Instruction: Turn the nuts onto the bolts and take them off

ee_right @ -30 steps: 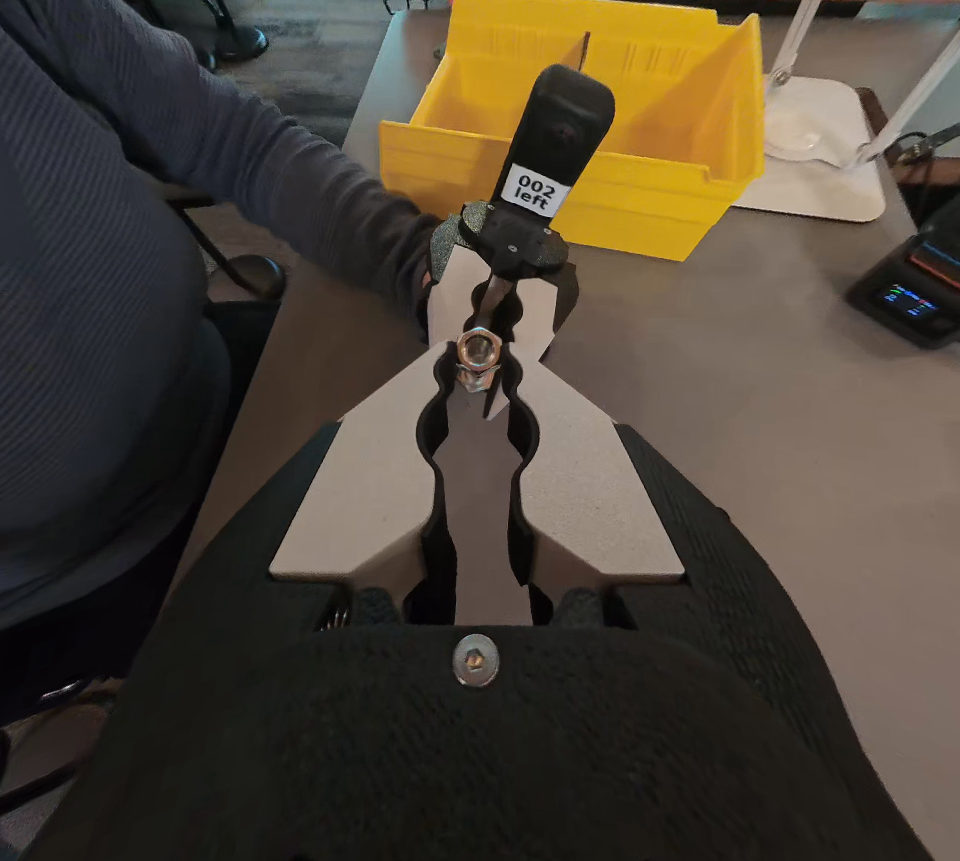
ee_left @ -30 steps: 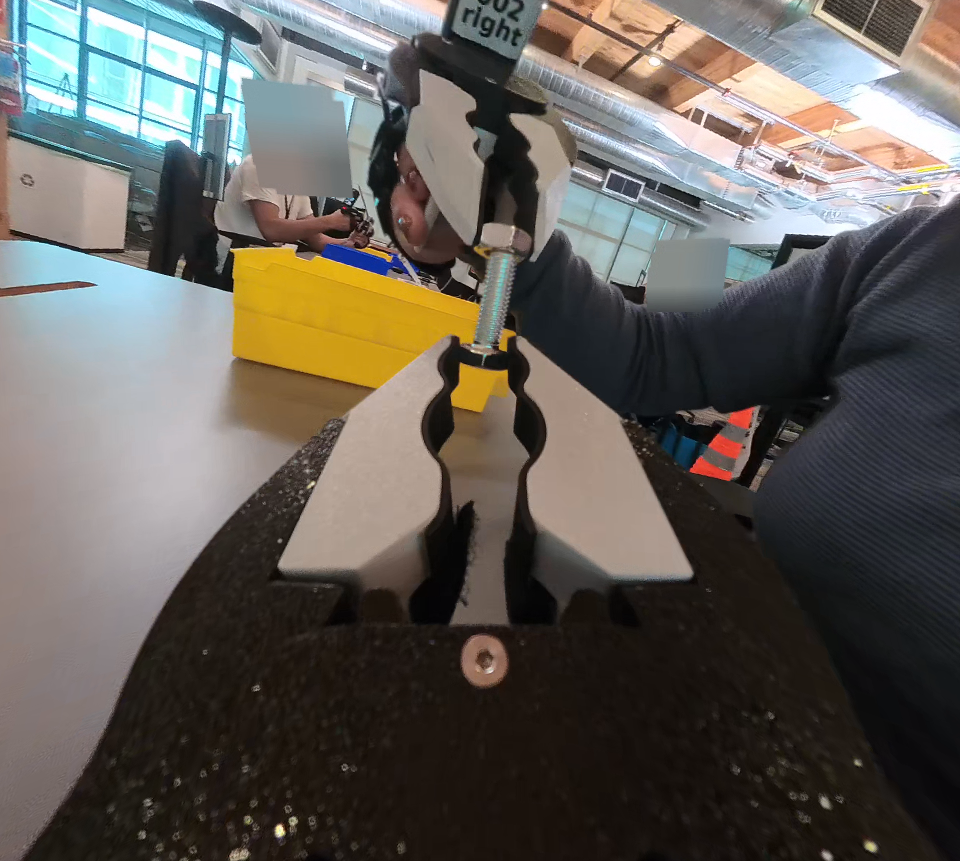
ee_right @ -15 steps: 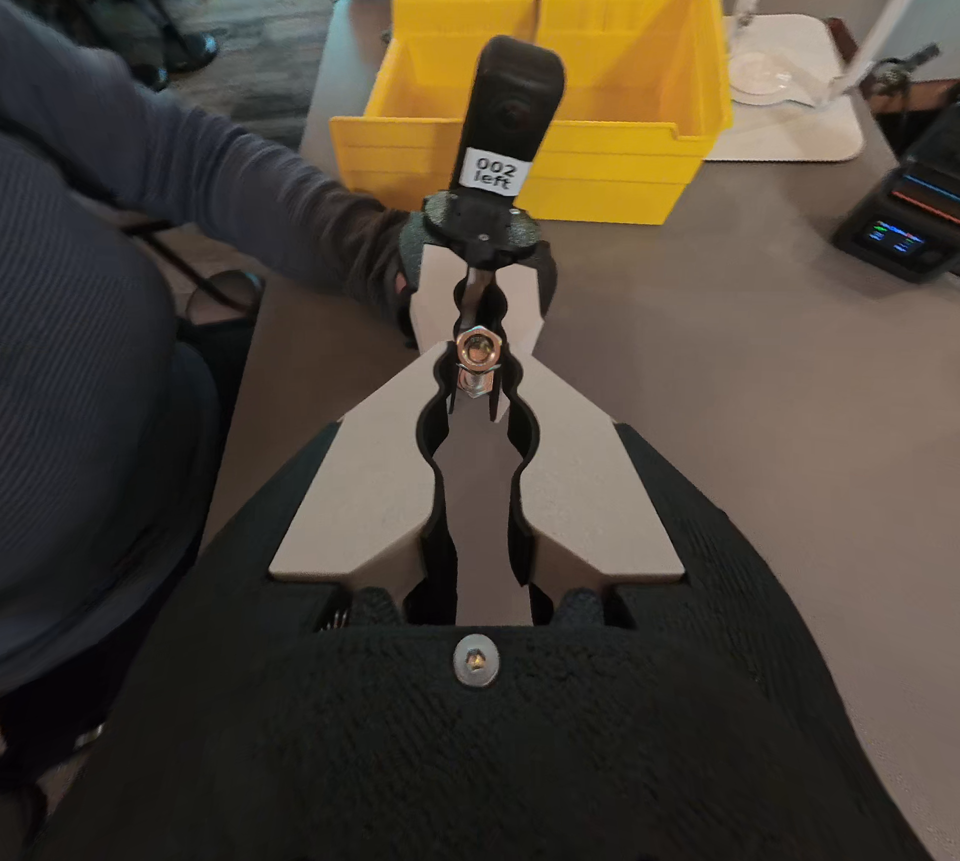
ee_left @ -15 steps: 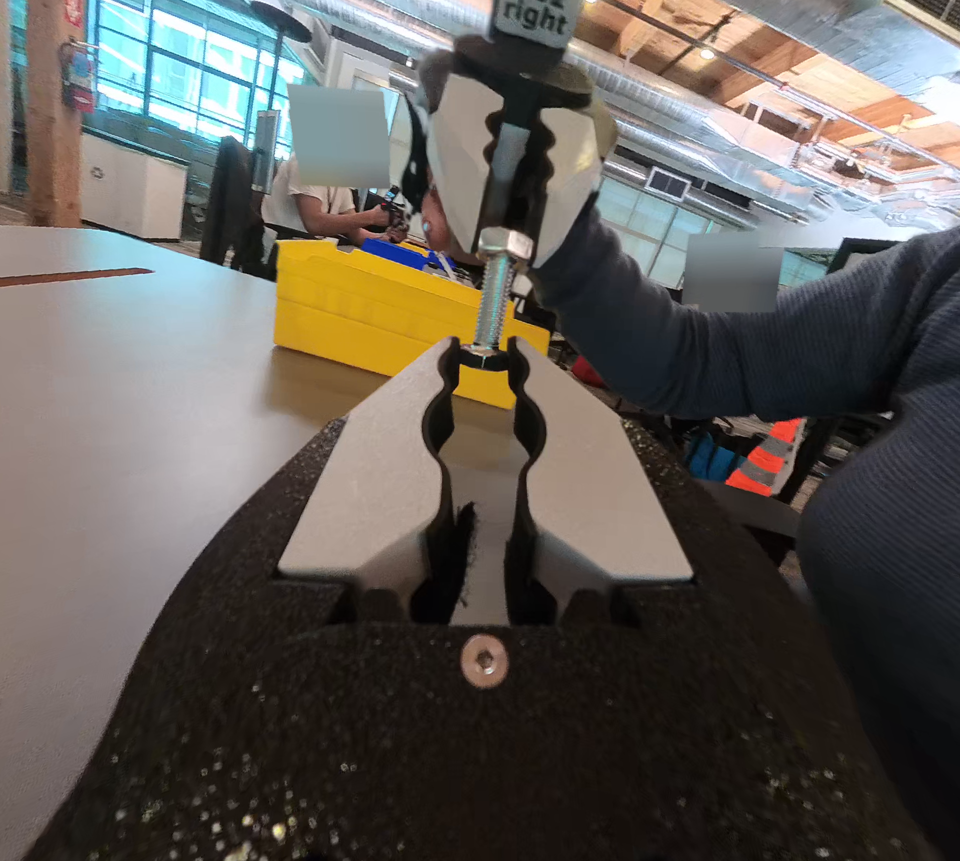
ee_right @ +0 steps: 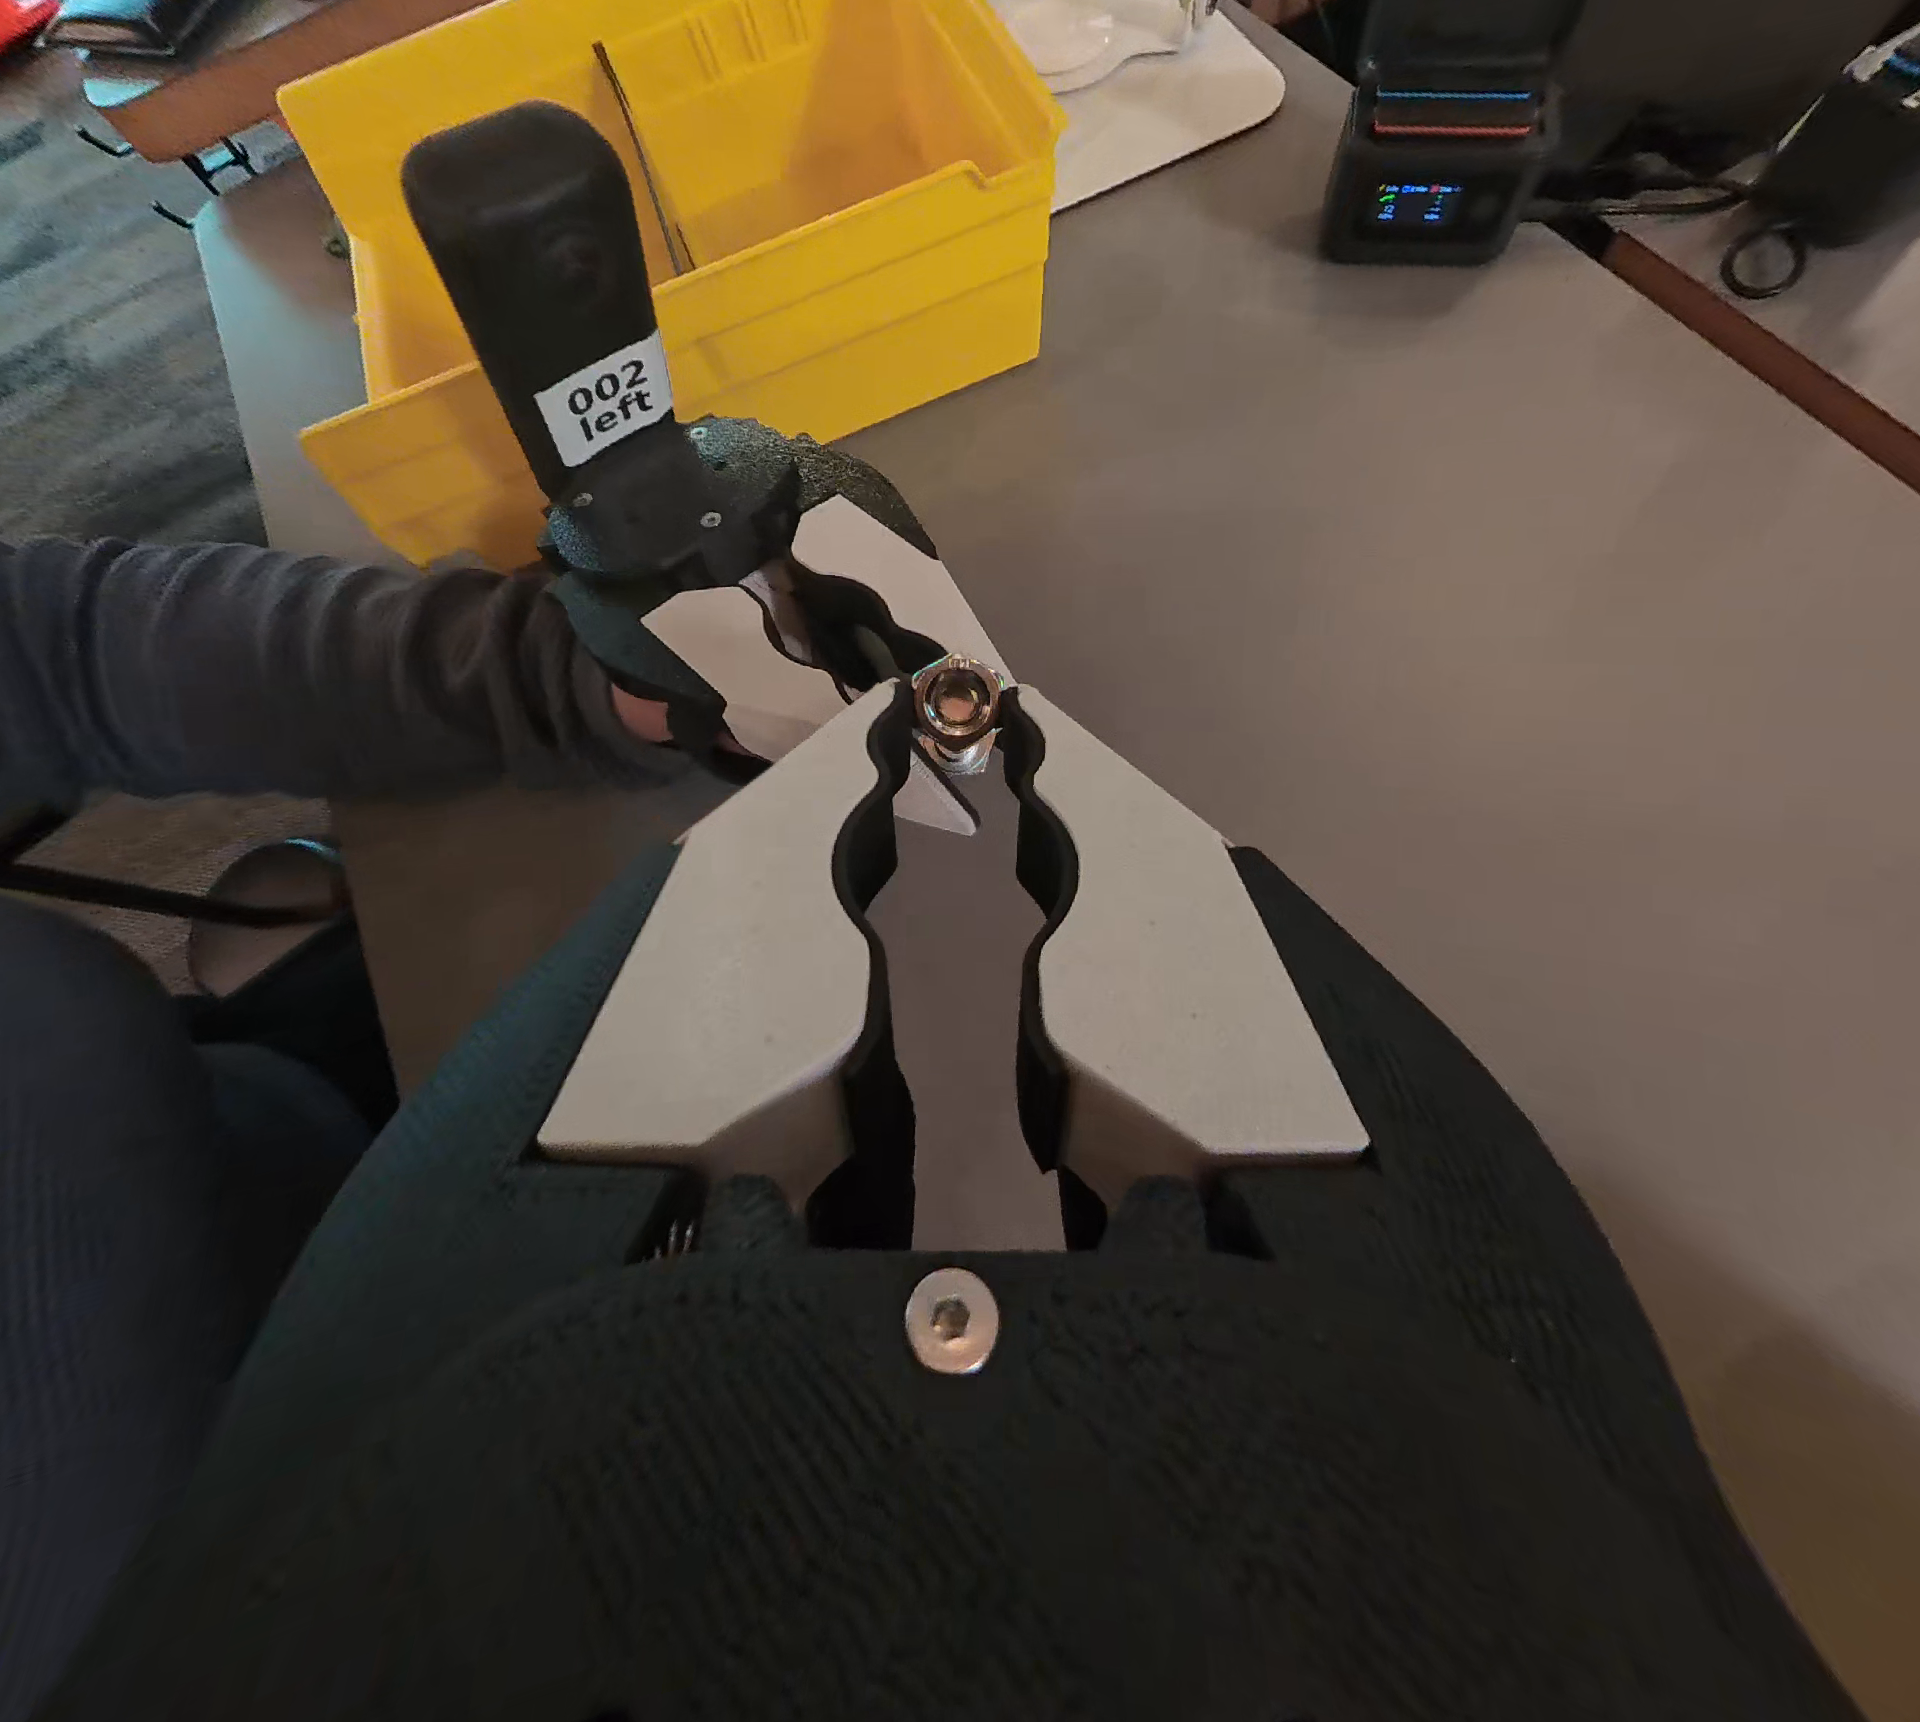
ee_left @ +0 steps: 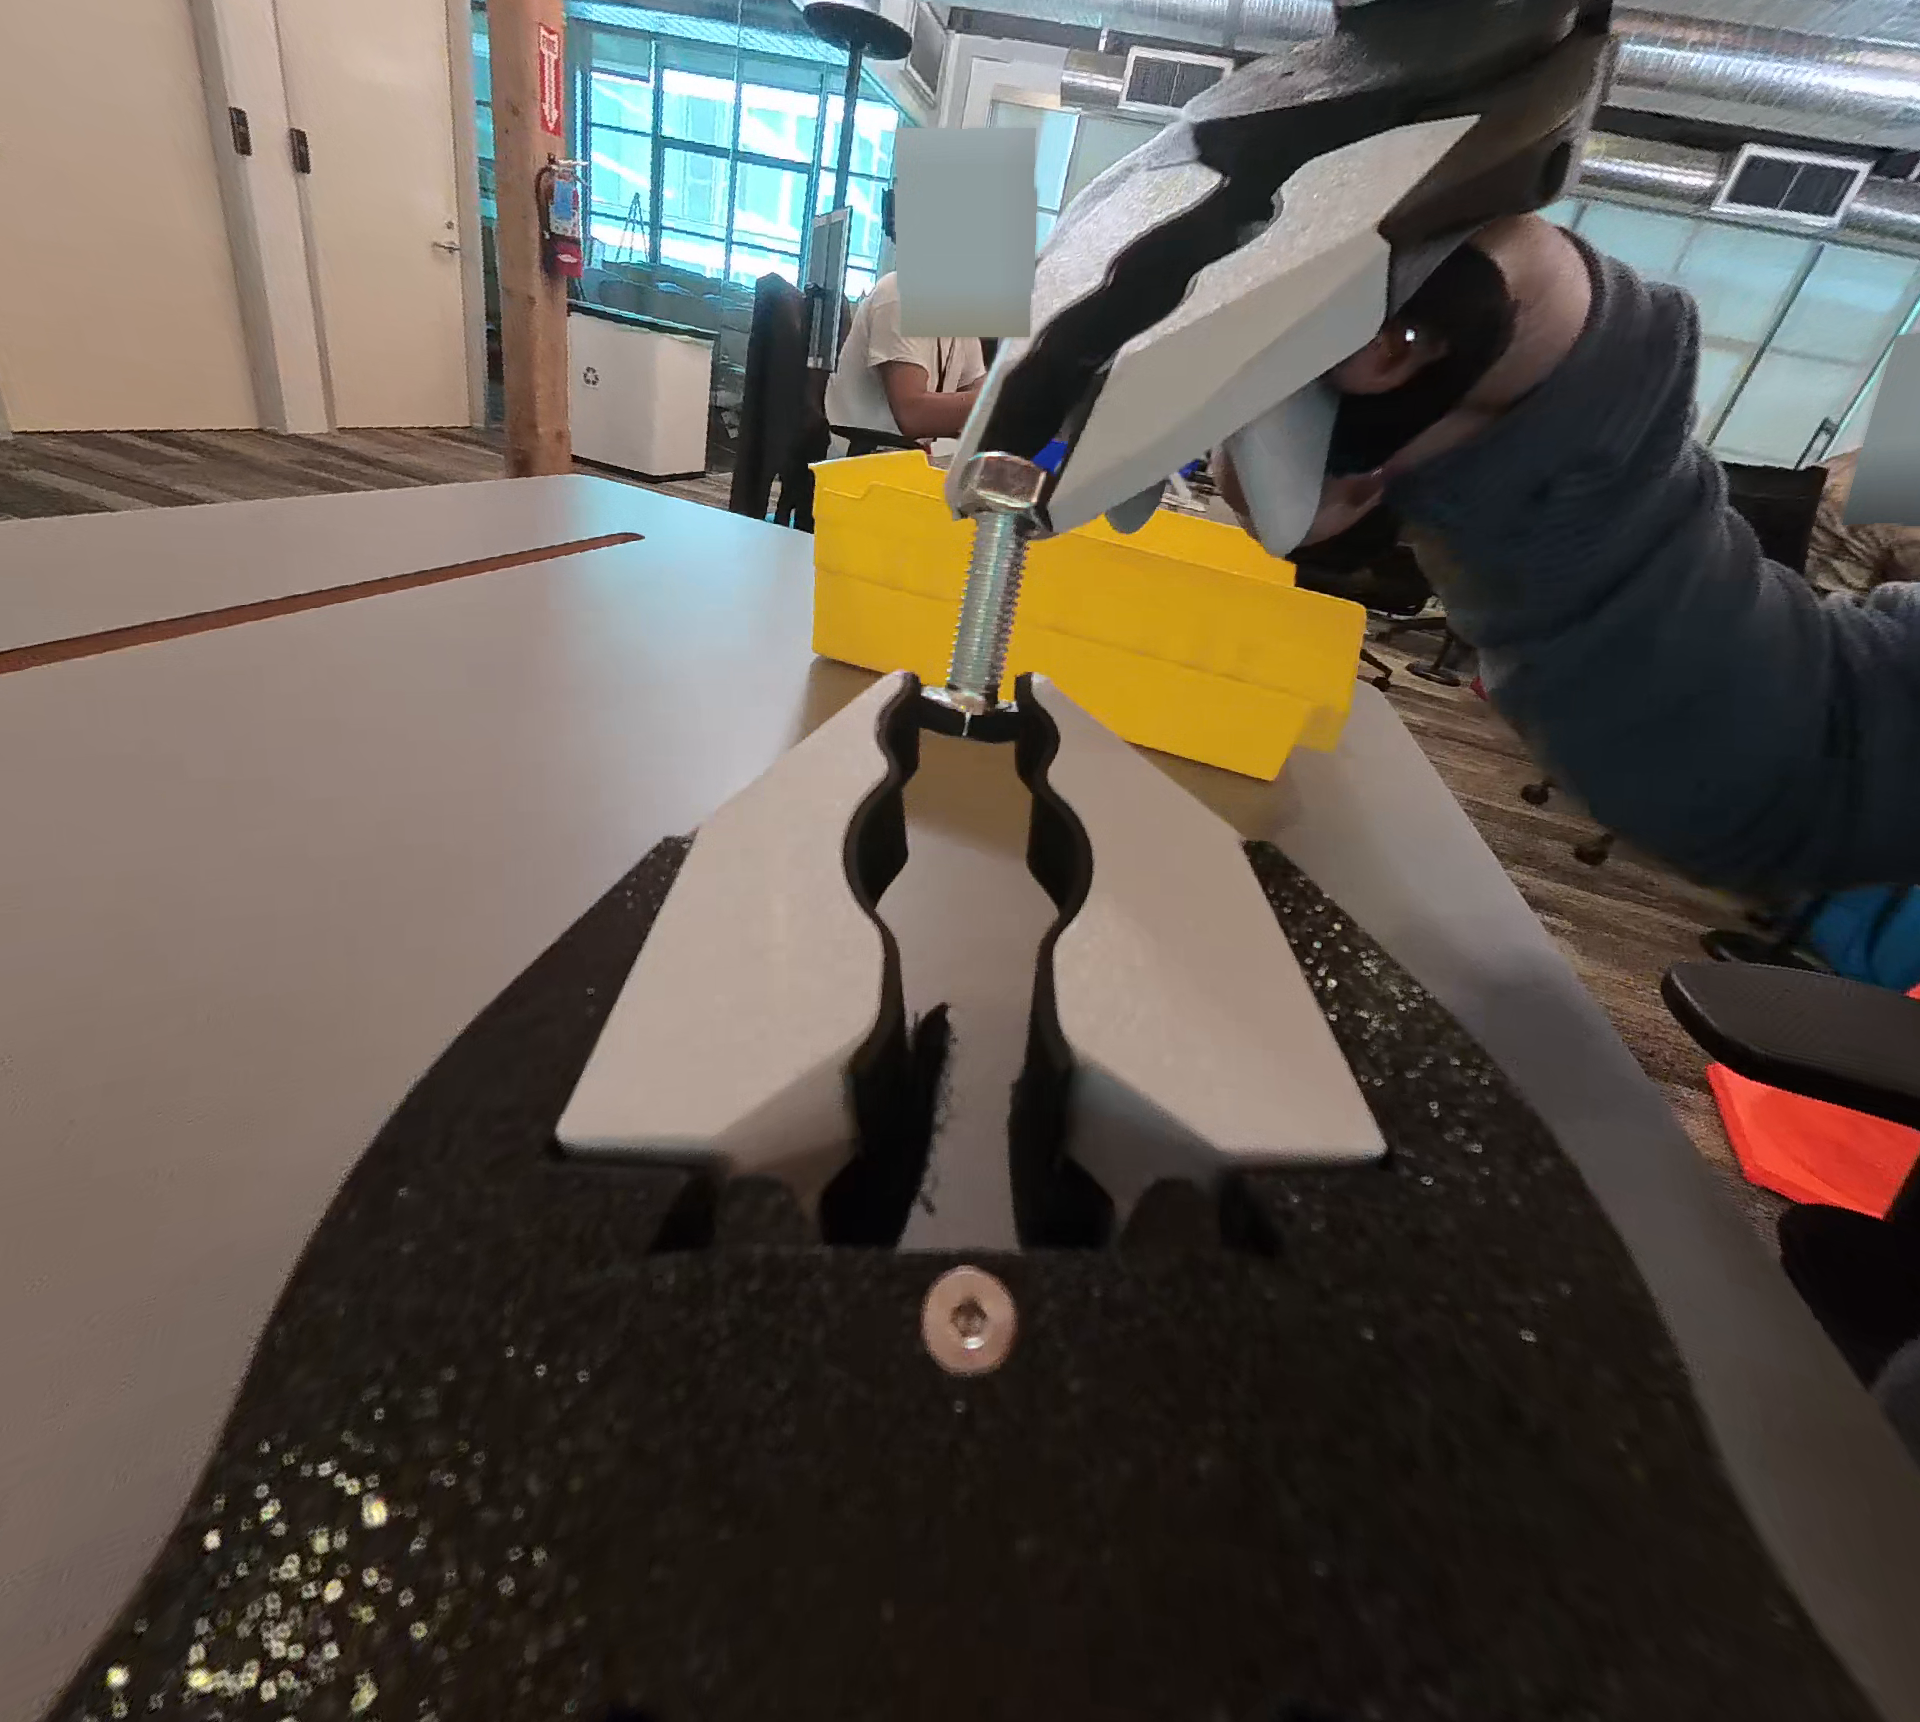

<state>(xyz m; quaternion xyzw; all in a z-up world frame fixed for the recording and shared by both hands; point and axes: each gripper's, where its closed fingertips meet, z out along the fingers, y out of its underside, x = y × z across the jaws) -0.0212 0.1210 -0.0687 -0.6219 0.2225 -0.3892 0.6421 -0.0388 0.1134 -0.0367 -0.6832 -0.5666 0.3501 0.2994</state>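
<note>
- Two hand-held grippers, meeting at frame centre in both views: left hand-held gripper [ee_left: 968,704], narrowed onto the nut [ee_left: 968,723]; right hand-held gripper [ee_right: 954,708], narrowed onto the hexagonal head of the bolt [ee_left: 992,594].
- One bolt, upright between the two tools in the left wrist view, threaded shank exposed from head down to nut; seen end-on from above in the right wrist view [ee_right: 956,700], shank hidden behind the head.
- One nut, at the lower end of the shank, mostly concealed by the left fingertips [ee_left: 883,716]; only a thin edge visible, so depth of threading hard to judge.
- One yellow bin [ee_right: 873,238] on the grey surface [ee_right: 1403,633], upper centre of the right wrist view, split by a divider; interior partly hidden behind the left tool, contents not discernible.
- One small black device with a lit screen [ee_right: 1439,145], upper right of the right wrist view; one white stand base [ee_right: 1143,51] beside the bin, its arms cut off by the top edge.
- Two dark sleeves: one [ee_left: 1662,633] at right of the left wrist view, one [ee_right: 312,664] at left of the right wrist view; hands largely covered by the tool bodies.
- One seated person [ee_left: 894,373] behind the bin in the left wrist view, partly masked.
</note>
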